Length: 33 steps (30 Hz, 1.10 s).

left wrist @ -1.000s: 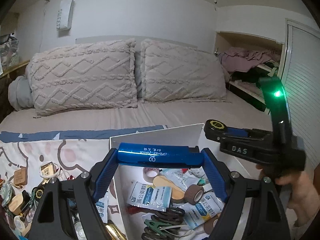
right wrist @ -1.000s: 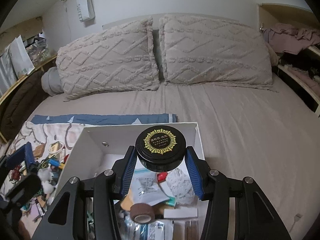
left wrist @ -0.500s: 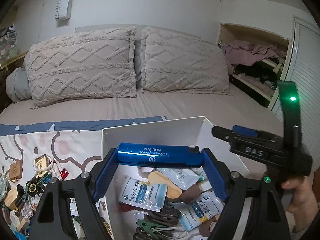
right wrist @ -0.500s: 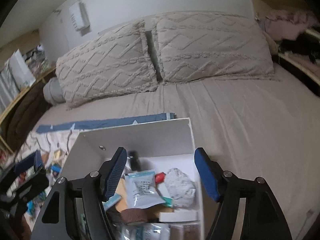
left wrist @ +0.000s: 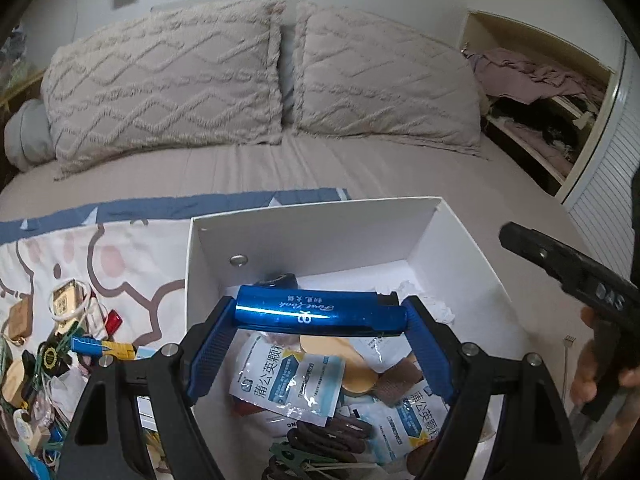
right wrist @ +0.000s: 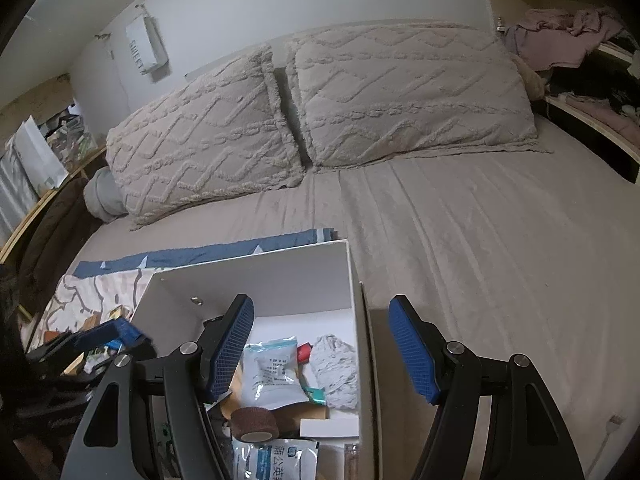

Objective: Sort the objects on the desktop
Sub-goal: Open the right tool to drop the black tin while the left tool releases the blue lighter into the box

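My left gripper [left wrist: 318,316] is shut on a blue metallic tube [left wrist: 320,311] with silver lettering, held crosswise above the white box [left wrist: 316,216]. The box holds medicine sachets [left wrist: 292,376], a brown tape roll [right wrist: 254,424], a crumpled grey cloth [right wrist: 334,364], hair ties and a black round jar [left wrist: 280,280] at the back. My right gripper [right wrist: 322,344] is open and empty above the box's right wall [right wrist: 362,340]; it also shows at the right of the left wrist view [left wrist: 568,268].
Several small loose items [left wrist: 60,344] lie on a patterned cloth [left wrist: 120,248] left of the box. Two knit pillows [left wrist: 260,80] stand at the bed's head. Bare bedsheet [right wrist: 500,260] lies right of the box. A shelf of clothes [left wrist: 536,92] is at far right.
My right gripper opened and let go of the black round jar, which now lies in the box; the gripper then shifted right. My left gripper moved closer over the box with the blue tube.
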Tool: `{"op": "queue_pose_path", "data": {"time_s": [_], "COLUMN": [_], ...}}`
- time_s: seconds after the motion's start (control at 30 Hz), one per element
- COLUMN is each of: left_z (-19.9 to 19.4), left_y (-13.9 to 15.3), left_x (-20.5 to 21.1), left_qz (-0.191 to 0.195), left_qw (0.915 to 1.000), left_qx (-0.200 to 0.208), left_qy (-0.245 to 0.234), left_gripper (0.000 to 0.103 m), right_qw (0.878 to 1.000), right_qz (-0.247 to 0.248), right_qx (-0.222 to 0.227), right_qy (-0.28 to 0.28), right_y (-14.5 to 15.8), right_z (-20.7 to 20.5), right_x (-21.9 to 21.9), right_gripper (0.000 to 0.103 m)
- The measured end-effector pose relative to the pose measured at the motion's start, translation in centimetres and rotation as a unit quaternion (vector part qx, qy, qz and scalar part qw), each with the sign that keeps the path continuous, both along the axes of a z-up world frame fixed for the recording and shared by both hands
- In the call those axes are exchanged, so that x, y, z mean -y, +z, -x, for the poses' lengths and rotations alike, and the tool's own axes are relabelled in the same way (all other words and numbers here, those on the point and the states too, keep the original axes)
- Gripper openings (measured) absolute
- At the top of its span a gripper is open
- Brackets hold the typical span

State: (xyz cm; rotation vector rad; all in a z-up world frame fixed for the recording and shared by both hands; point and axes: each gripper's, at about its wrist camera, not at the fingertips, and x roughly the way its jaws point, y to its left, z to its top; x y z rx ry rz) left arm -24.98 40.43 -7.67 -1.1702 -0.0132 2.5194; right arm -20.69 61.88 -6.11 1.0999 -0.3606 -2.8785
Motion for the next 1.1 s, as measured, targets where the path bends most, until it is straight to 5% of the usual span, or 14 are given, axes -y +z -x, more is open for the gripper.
{"op": "queue_pose_path", "data": {"time_s": [0.13, 0.37, 0.5, 0.9, 0.93, 0.97, 1.1], "left_z": [0.3, 1.1, 1.5, 4.0, 4.1, 4.2, 4.3], "left_y": [0.0, -0.8, -1.1, -2.7, -2.9, -3.1, -3.1], "left_x": [-1.0, -2.5, -3.9, -5.9, -5.8, -5.6, -4.3], "left_qz": [-0.002, -0.060, -0.060, -0.088, -0.094, -0.100, -0.111], "left_qw": [0.9998, 0.9956, 0.9952, 0.9900, 0.9889, 0.9877, 0.9852], "left_qx": [0.011, 0.071, 0.077, 0.109, 0.112, 0.115, 0.119], "left_qy": [-0.015, -0.015, -0.007, 0.021, 0.026, 0.032, 0.053], "left_gripper": [0.083, 0.083, 0.083, 0.083, 0.086, 0.100, 0.103], "right_qw": [1.000, 0.998, 0.996, 0.995, 0.995, 0.995, 0.994], "right_qz": [-0.005, 0.058, 0.083, 0.090, 0.093, 0.094, 0.103], "right_qx": [0.001, -0.018, -0.028, -0.031, -0.032, -0.034, -0.043], "right_qy": [0.012, 0.001, 0.008, 0.011, 0.010, 0.008, 0.007], "right_y": [0.1, 1.1, 1.7, 1.3, 1.3, 1.3, 1.6], "right_z": [0.0, -0.4, -0.7, -0.7, -0.7, -0.7, -0.9], "right_x": [0.7, -0.1, 0.2, 0.6, 0.5, 0.4, -0.1], "right_gripper": [0.071, 0.071, 0.071, 0.071, 0.071, 0.071, 0.071]}}
